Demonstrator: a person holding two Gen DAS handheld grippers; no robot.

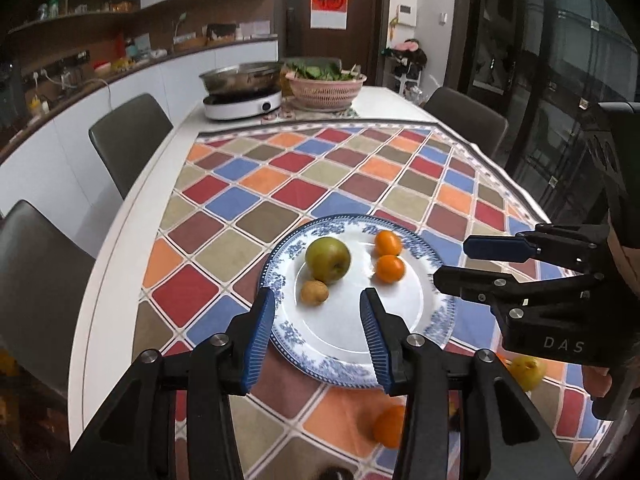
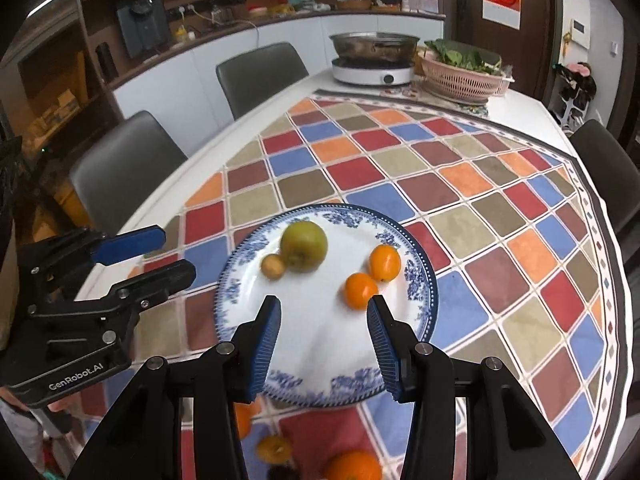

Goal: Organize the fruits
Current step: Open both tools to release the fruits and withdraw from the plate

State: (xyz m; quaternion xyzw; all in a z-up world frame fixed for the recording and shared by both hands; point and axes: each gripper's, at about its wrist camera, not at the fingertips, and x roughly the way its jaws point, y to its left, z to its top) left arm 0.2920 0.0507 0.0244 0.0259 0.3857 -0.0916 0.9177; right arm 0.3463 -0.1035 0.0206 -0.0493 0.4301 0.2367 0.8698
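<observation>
Both grippers spread and empty, left gripper (image 1: pixel 316 316) and right gripper (image 2: pixel 324 328) over plate (image 2: pixel 320 396) holding four fruits; next: loose orange (image 2: pixel 352 466) at 6 o'clock, likely.

One plate (image 1: pixel 432 322) bears one green apple (image 1: pixel 328 260), two oranges (image 1: pixel 388 243), one small brown fruit (image 1: pixel 314 292).

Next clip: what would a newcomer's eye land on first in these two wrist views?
First the blue-and-white plate on the chequered tablecloth, carrying a green apple, a small brown fruit and two small oranges. Then the left gripper and right gripper, both hovering over the plate's near edge with jaws open and empty. More fruit lies on the cloth nearer the camera.
</observation>
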